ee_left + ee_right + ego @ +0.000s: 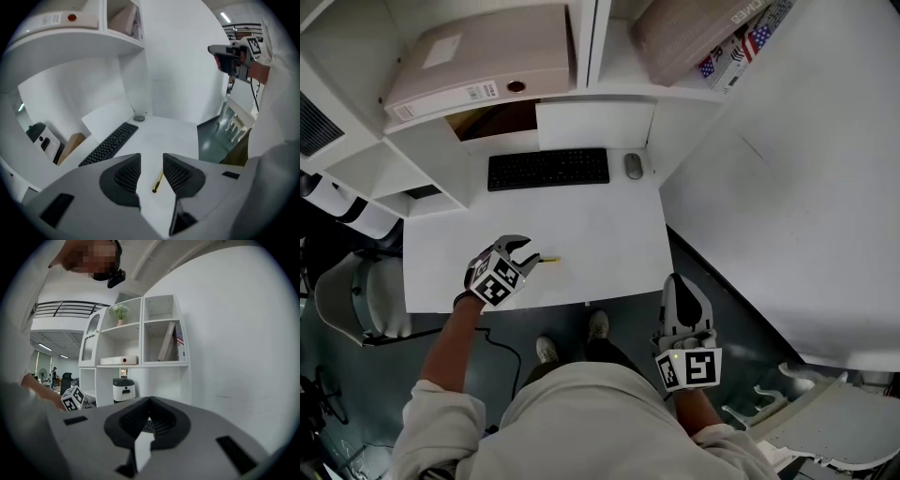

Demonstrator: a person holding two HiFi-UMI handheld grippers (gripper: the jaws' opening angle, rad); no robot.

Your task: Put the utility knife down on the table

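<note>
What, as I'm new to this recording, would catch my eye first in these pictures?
The small yellow utility knife lies on the white table near its front edge, with the left gripper open above it and holding nothing. Farther back lies a black keyboard. The right gripper, jaws together, hangs off the table's front right corner.

Office, white desk (600, 234), black keyboard (548, 170), mouse (634, 166), shelved binder (478, 56)
</note>
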